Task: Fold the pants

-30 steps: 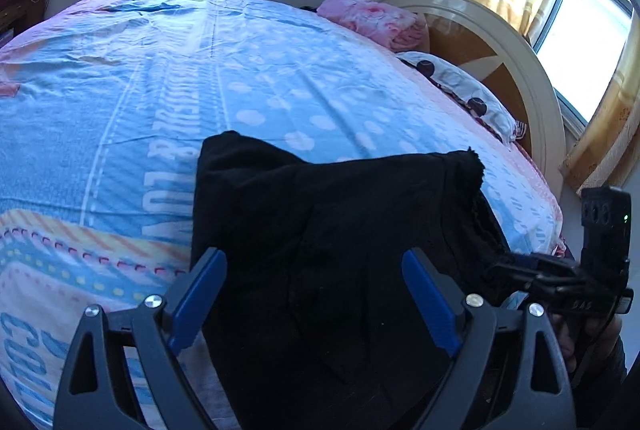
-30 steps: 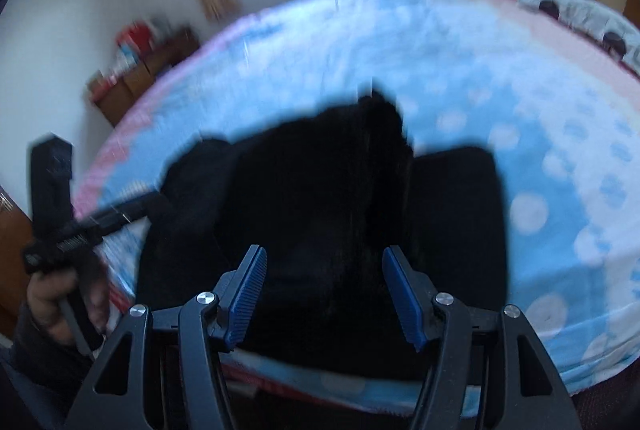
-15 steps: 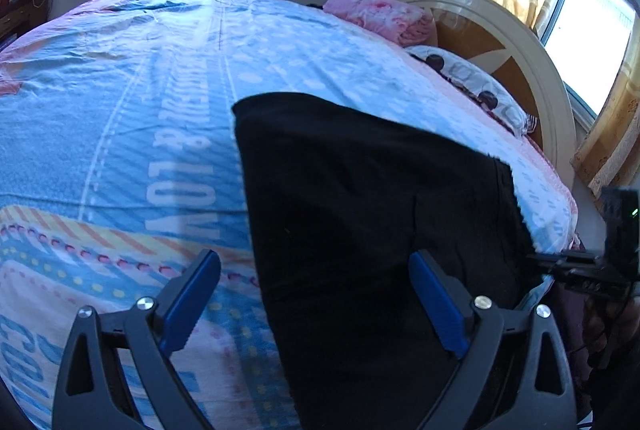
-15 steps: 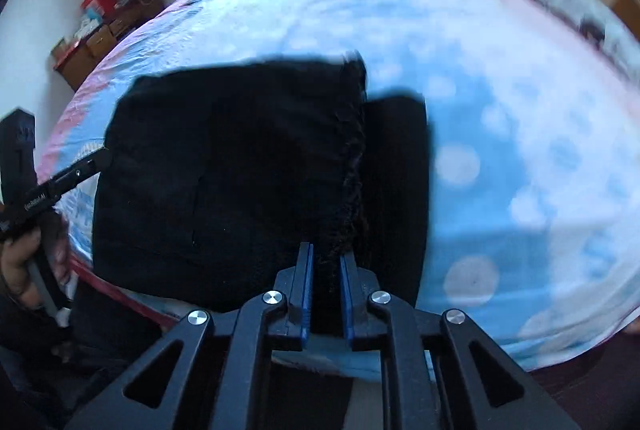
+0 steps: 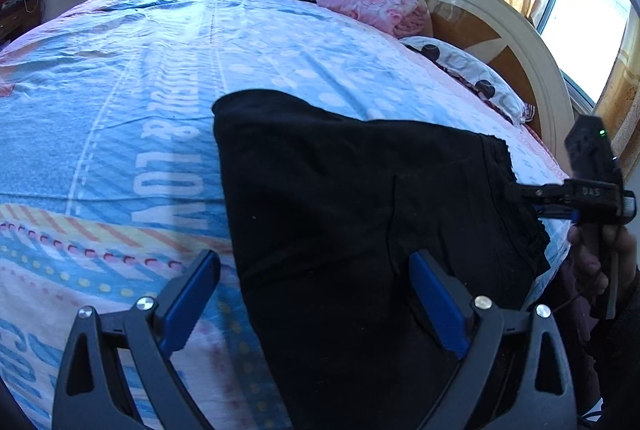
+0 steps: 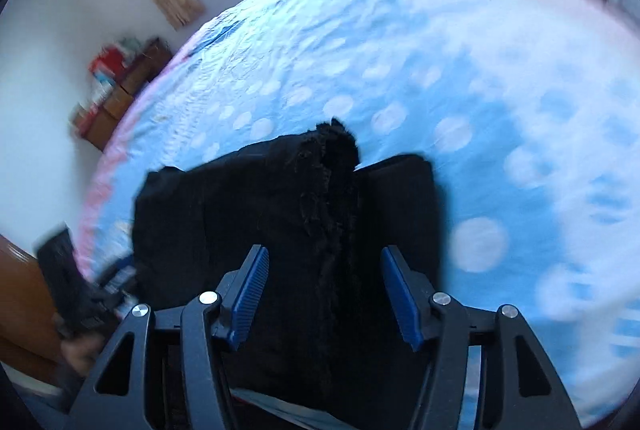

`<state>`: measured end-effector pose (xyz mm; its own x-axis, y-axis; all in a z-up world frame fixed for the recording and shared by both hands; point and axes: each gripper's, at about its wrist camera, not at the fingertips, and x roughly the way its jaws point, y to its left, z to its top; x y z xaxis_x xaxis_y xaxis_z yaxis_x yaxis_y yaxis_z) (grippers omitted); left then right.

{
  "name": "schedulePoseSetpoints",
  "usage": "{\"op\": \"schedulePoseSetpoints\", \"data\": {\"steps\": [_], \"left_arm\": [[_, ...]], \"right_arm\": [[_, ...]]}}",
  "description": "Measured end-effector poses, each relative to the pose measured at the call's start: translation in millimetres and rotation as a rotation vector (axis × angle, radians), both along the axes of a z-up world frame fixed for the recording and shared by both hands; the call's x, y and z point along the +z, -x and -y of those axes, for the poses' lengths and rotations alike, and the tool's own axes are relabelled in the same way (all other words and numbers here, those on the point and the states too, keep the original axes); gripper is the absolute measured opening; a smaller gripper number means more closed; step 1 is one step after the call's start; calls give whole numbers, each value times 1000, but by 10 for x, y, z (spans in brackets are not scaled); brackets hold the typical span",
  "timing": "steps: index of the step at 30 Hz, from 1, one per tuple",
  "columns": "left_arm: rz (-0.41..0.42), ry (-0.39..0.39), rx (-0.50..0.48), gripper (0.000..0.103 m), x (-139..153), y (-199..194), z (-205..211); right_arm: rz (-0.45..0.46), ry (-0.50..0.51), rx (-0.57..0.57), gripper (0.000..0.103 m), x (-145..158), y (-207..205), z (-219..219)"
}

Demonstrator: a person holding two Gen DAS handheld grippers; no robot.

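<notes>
Black pants (image 5: 360,198) lie folded flat near the front edge of the blue patterned bed (image 5: 160,70). My left gripper (image 5: 316,298) hangs open and wide over the pants' near left edge, with its pads clear of the cloth. In the right wrist view the pants (image 6: 280,210) show a frayed hem raised at the far side. My right gripper (image 6: 324,294) is above their near part. Its jaws are opening and the cloth lies under the gap, not pinched. From the left wrist view the right gripper (image 5: 560,196) sits at the pants' right edge, held by a hand (image 5: 600,254).
A pink blanket (image 5: 372,6) and a spotted pillow (image 5: 468,70) lie by the curved headboard (image 5: 520,42) at the far right. Boxes and a low cabinet (image 6: 116,90) stand against the wall beyond the bed. The left gripper (image 6: 80,294) appears blurred at the left.
The bunched pants now lie spread flat. My right gripper pinched the pants' edge half a second ago, has since let go, and has moved sideways. The left gripper has barely moved.
</notes>
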<state>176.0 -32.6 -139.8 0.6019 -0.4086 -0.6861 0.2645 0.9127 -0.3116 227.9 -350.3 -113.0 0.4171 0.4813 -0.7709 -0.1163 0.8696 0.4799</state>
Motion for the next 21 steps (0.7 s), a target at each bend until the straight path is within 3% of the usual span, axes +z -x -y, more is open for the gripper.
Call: {"op": "schedulePoseSetpoints", "data": {"steps": [3, 5, 6, 10, 14, 17, 19, 21], "left_arm": [[4, -14, 8, 97, 8, 9, -12], [14, -22, 13, 97, 19, 18, -13], [21, -24, 16, 97, 29, 25, -14], [42, -53, 25, 100, 36, -15, 30], [34, -89, 16, 100, -24, -126, 97], [85, -143, 12, 100, 108, -203, 141], [144, -195, 17, 103, 243, -282, 161], [206, -247, 42, 103, 359, -408, 155]], "right_arm": [[14, 10, 54, 26, -37, 36, -164], [63, 21, 69, 11, 69, 131, -224], [81, 7, 68, 9, 137, 168, -218], [155, 27, 29, 9, 409, 409, -72], [52, 102, -28, 9, 16, 339, 116], [38, 12, -77, 13, -118, 322, 223], [45, 14, -81, 29, -51, 341, 232], [60, 72, -83, 36, 25, 361, 200]]}}
